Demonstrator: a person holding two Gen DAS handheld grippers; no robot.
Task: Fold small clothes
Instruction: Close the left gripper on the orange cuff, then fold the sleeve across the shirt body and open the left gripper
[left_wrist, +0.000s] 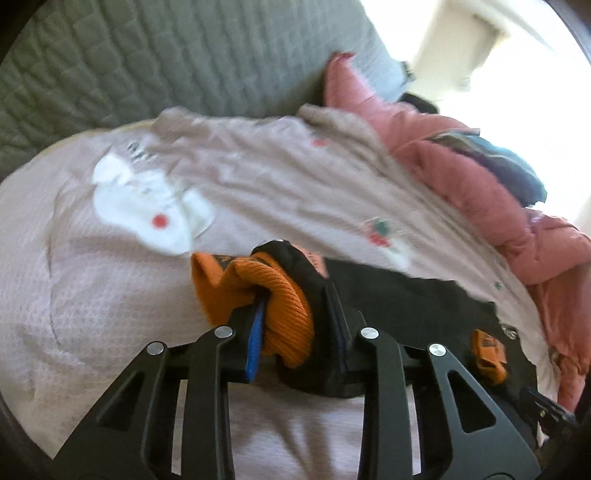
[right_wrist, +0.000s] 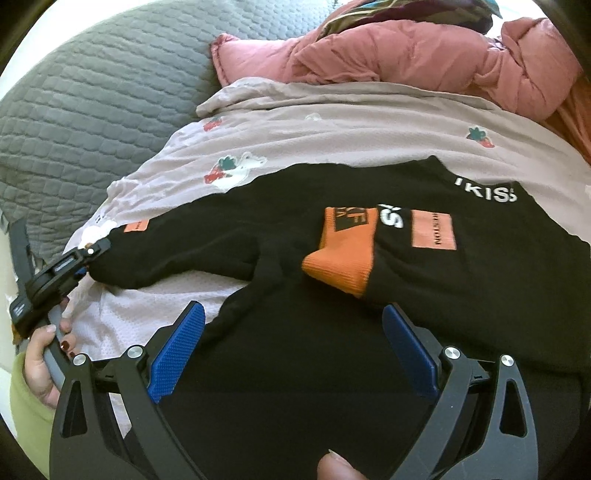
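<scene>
1 black top (right_wrist: 332, 332), 2 orange cuffs, 1 pink jacket (right_wrist: 424, 51), 2 grippers.

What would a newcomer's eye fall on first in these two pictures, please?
Probably the black sweatshirt spread across the bed, with its bright orange cuff folded over its middle. Next, the left gripper shut on the other orange cuff in the left wrist view. Behind lies a pink puffer jacket.

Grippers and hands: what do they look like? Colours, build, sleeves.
Both grippers, left and right, have matte black linkage arms with cut-outs, silver pivot pins and blue textured pads. The left hand, with dark red nail polish and a yellow-green sleeve, grips a grey handle. No cables show.
</scene>
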